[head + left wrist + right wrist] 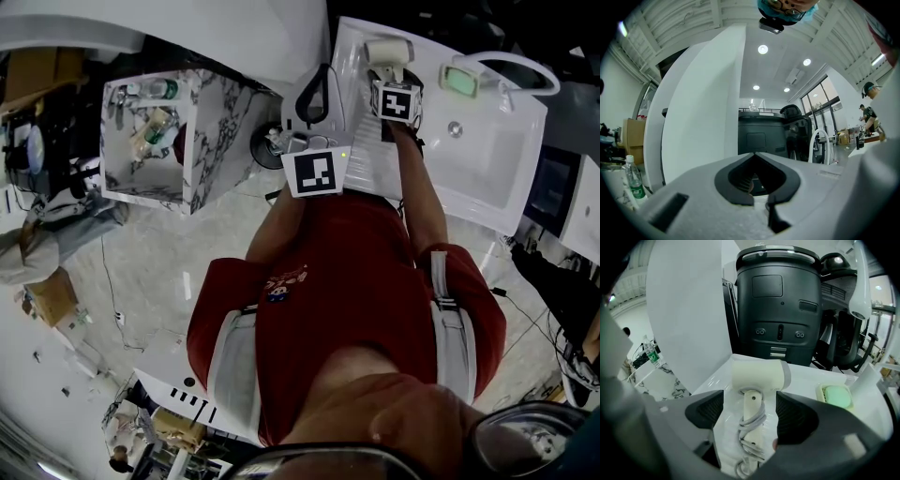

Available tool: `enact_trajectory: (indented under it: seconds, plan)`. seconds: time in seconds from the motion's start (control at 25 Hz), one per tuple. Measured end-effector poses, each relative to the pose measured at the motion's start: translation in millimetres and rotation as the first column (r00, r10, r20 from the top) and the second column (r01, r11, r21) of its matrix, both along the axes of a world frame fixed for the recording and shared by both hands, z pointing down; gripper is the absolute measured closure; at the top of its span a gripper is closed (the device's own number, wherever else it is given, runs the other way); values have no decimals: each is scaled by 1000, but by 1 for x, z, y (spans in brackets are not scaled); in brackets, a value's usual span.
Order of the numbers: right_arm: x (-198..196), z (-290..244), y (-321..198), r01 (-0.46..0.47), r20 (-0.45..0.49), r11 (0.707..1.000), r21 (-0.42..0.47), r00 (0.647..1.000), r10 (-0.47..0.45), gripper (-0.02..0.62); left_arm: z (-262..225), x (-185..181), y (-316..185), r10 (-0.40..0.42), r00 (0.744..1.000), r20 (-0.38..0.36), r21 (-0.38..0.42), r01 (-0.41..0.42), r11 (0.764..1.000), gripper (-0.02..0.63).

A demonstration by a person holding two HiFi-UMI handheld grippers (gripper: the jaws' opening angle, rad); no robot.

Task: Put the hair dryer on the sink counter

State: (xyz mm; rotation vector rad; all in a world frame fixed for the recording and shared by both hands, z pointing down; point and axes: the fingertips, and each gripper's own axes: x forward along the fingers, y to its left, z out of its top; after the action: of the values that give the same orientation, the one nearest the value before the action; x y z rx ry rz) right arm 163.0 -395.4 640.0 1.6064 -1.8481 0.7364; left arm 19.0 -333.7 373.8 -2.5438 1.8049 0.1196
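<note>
Head view: hair dryer (389,52) lies on the white sink counter (361,141), with the right gripper (389,77) just beside it; the gripper's cube shows only square markers.
Left gripper view: left gripper (753,157) is pinched together and empty; the green label on the bottle (633,180) is too small to read.
Right gripper view: jaws are spread wide either side of the cord-wrapped handle, pads clear of it; no lettering can be made out, and the cord's end is cut off.

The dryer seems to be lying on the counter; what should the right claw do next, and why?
Probably lift the right gripper straight away. The hair dryer lies flat on the counter, and the jaws stand open either side of its handle, not gripping it.
</note>
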Motion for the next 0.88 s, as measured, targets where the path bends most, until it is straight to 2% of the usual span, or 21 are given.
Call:
enact_trajectory:
  seconds: [0.12, 0.52, 0.88]
  plan:
    - [-3, -6, 6, 4, 6, 1000, 9, 1000, -5, 244, 0, -1, 3, 6, 1000, -4, 7, -6, 1000, 606]
    - [-7, -59, 25, -6, 64, 991, 137, 998, -3, 247, -6, 5, 13, 44, 999, -15, 20, -43, 999, 606]
    - [4, -125, 45, -48, 106, 960, 277, 994, 20, 249, -11, 13, 21, 76, 997, -19, 30, -75, 997, 606]
